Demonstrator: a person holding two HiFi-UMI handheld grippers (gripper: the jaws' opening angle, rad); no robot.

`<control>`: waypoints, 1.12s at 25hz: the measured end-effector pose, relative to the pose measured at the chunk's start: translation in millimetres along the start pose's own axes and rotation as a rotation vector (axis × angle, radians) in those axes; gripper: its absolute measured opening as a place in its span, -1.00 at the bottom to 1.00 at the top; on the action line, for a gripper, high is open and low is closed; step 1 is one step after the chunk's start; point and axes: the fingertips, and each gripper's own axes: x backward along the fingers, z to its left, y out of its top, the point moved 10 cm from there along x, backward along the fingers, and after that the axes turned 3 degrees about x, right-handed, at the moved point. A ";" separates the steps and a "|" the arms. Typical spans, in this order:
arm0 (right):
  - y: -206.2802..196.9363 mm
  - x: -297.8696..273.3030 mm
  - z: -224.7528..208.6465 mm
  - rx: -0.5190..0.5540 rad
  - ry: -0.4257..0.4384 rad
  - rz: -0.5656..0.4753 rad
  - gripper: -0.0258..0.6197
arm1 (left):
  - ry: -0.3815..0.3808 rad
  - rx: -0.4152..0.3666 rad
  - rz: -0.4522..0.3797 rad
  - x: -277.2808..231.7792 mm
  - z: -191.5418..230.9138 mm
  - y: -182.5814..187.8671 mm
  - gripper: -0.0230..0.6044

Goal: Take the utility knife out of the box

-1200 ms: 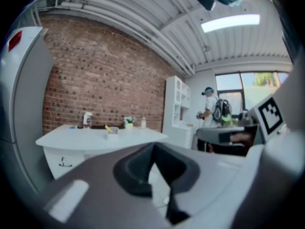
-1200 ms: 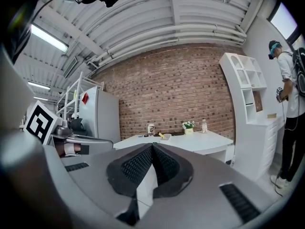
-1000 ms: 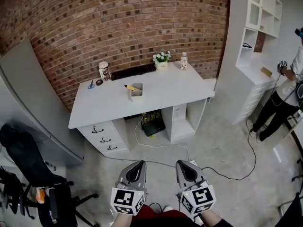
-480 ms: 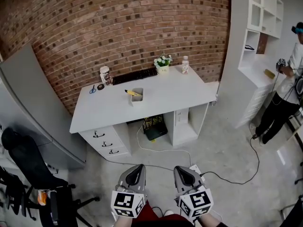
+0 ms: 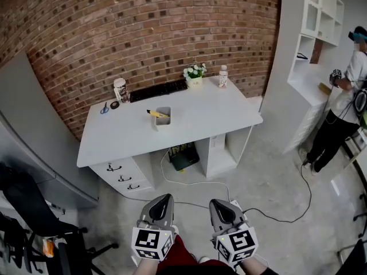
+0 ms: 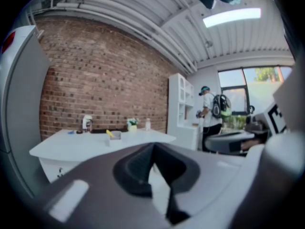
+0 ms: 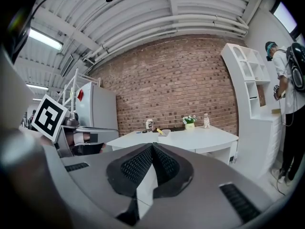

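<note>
A small grey box point(image 5: 162, 118) stands on the white desk point(image 5: 206, 114) far ahead, with the yellow utility knife point(image 5: 155, 113) sticking out of it to the left. The box point(image 6: 114, 135) and knife point(image 6: 109, 133) show small in the left gripper view, and the box point(image 7: 164, 132) with the knife point(image 7: 159, 131) in the right gripper view. Both grippers are held low near my body, well short of the desk. My left gripper point(image 5: 162, 198) is shut and holds nothing. My right gripper point(image 5: 218, 201) is also shut and holds nothing.
On the desk stand a cup point(image 5: 120, 88), scissors point(image 5: 104, 107), a keyboard point(image 5: 158, 89), a flower pot point(image 5: 194, 74) and a bottle point(image 5: 222, 76). A white shelf unit point(image 5: 318, 50) and a person point(image 5: 344, 102) are at the right. Cables point(image 5: 281, 211) lie on the floor; a black chair point(image 5: 34, 211) sits left.
The view has shifted closer to the desk and slightly right; both grippers have moved forward together. Their jaws stay shut.
</note>
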 end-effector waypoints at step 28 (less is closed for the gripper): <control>33.9 -226.8 33.2 0.003 -0.037 0.072 -0.90 | -0.052 0.036 0.024 -115.5 196.3 21.6 -0.92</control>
